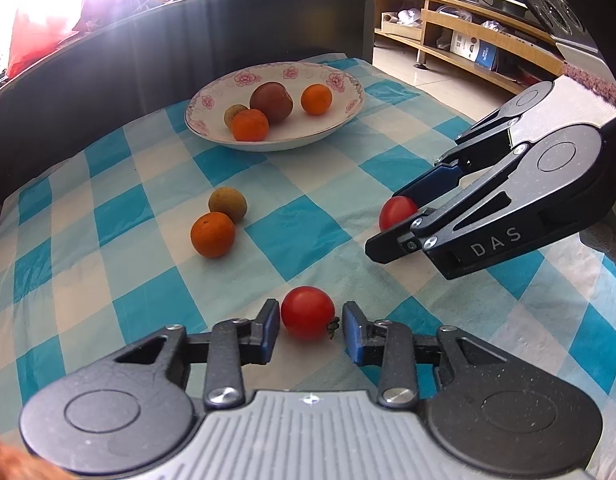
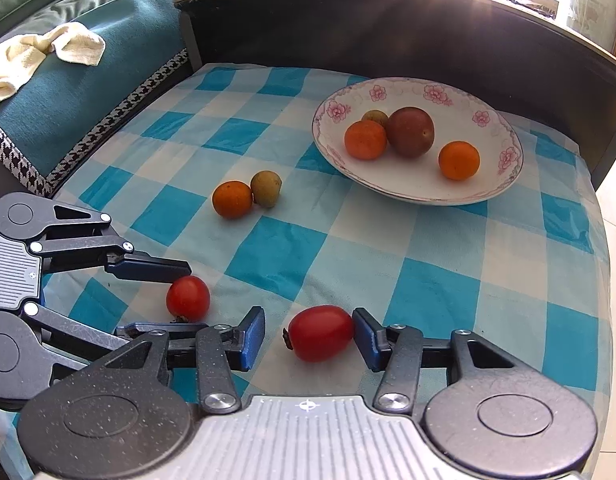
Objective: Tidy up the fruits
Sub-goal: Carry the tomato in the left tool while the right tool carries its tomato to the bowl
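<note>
A white floral bowl holds two oranges, a dark plum and a small green fruit. On the checked cloth lie an orange touching a green fruit. My left gripper is open around a round red tomato; the left pad nearly touches it, the right stands a little apart. My right gripper is open around an oval red tomato; its right pad touches the fruit, the left pad stands apart.
A dark curved board rims the far side of the cloth. A blue cushion with a cream towel lies to the left in the right wrist view. Wooden shelves stand beyond the right edge.
</note>
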Available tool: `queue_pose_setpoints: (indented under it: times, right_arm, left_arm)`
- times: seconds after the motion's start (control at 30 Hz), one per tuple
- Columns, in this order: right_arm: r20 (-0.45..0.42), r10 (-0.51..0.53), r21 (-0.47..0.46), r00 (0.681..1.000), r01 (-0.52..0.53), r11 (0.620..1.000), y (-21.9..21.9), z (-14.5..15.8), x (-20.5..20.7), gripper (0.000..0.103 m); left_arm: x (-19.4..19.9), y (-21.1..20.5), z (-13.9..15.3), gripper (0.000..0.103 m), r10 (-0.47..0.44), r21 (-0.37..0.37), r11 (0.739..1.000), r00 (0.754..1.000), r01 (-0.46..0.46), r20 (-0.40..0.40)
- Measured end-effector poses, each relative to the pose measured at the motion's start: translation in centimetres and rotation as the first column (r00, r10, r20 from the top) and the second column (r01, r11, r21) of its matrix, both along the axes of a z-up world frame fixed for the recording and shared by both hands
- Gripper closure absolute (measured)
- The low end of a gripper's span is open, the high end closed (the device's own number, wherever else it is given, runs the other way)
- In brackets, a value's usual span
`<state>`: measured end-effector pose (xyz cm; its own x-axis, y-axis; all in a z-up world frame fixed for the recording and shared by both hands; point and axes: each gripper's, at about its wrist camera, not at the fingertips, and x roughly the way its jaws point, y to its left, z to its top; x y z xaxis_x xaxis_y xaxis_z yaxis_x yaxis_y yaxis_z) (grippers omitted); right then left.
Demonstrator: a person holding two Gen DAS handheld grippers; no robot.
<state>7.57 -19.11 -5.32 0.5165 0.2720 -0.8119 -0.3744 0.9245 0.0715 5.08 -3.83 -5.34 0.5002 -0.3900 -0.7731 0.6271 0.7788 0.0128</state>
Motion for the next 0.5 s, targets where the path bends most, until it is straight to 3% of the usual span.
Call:
queue_pose_setpoints:
  times: [0.13, 0.5]
  right_arm:
    - [-0.001, -0.013, -0.017, 1.0, 0.013, 1.0, -0.2, -0.1, 0.0, 0.071]
    - [0.012, -0.013, -0.003, 1.0, 0.013, 1.0, -0.1, 0.8, -0.2, 0.073]
  left_arm:
    - [0.3, -0.1, 0.2, 0.065, 0.01, -0.007, 1.0, 1.0, -0.01, -0.004]
    - [1.6, -0.2, 1.8, 0.065, 0.049, -0.035, 0.998, 0.998, -0.048, 0.046]
